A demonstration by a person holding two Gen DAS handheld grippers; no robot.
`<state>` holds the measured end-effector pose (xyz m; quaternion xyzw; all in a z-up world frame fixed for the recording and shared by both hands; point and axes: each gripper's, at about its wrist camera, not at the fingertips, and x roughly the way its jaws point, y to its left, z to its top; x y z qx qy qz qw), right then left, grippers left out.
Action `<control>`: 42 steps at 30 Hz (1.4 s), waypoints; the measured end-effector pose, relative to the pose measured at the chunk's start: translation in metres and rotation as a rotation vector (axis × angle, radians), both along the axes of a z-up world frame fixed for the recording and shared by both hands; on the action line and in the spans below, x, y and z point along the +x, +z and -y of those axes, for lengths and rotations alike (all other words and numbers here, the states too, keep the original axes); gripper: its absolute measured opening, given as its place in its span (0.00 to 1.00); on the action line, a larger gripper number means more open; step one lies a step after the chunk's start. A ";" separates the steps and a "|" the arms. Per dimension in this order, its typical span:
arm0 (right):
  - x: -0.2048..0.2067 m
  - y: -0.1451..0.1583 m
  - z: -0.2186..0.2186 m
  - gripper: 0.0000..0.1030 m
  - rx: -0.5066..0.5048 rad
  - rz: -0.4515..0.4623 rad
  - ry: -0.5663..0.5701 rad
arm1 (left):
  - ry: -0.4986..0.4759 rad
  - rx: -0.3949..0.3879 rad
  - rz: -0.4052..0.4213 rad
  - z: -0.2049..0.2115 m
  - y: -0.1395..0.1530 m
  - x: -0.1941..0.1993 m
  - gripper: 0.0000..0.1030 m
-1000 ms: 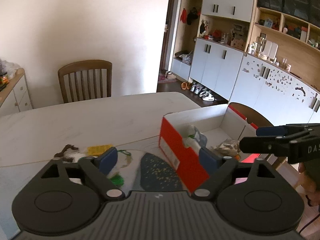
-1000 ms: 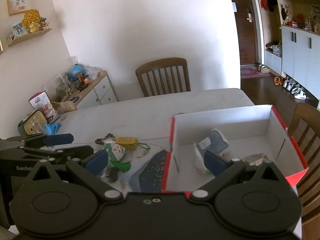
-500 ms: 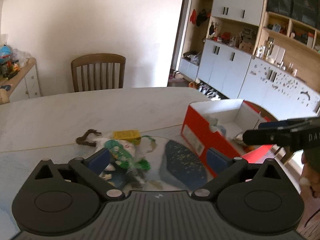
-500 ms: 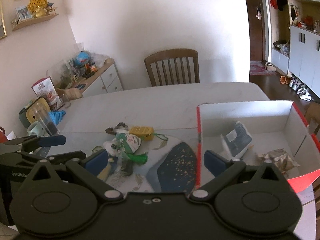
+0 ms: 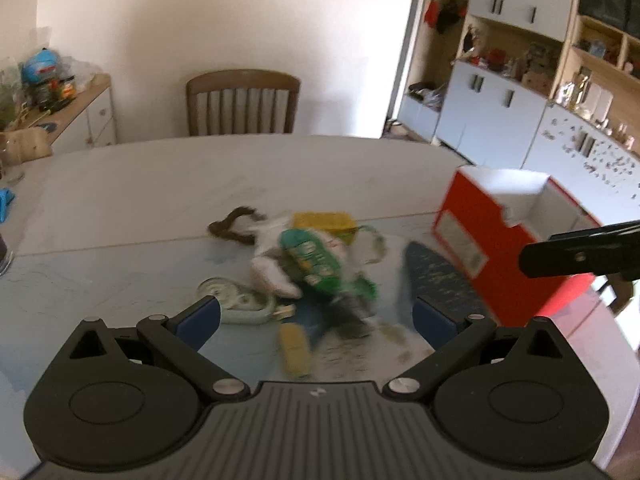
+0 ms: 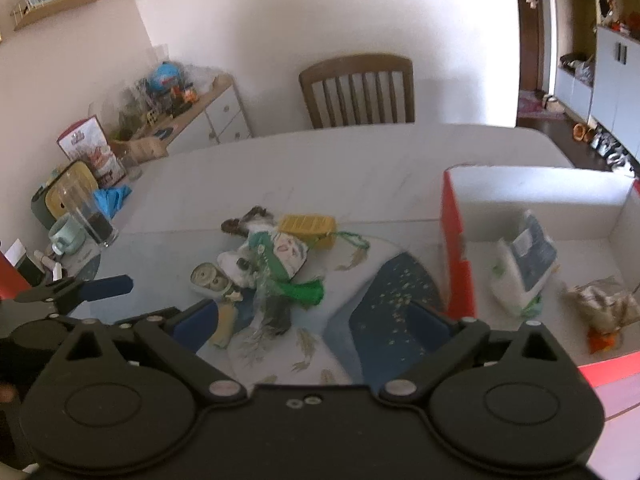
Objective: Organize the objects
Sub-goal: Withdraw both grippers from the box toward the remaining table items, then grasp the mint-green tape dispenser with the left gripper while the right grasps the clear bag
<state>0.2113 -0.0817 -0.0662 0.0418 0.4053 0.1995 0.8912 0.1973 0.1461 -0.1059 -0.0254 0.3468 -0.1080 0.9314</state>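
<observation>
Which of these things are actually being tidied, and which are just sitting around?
For the job: pile of small items, yellow case, round tin, red box, packets inside it.

Just lying about: chair, glass, mug, sideboard clutter.

- Left gripper [image 5: 316,316] tilts downward, jaws spread wide after just opening further, with nothing gripped between the blue pads [image 5: 198,322].
- Right gripper [image 6: 316,322] also angles downward, jaws wide apart and empty, alongside the left one.

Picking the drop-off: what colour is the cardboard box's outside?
Red outside, white inside; the open cardboard box shows best in the left wrist view.
</observation>
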 end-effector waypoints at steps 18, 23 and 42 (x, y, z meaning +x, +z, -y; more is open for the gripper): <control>0.040 -0.048 -0.057 0.87 -0.105 -0.121 0.116 | -0.078 0.128 -0.047 -0.052 -0.063 0.073 1.00; 0.054 -0.059 -0.066 0.84 -0.104 -0.167 0.107 | -0.176 0.139 -0.056 -0.057 -0.072 0.089 1.00; 0.079 -0.080 -0.089 0.83 -0.141 -0.222 0.125 | -0.429 0.225 -0.096 -0.044 -0.092 0.122 0.99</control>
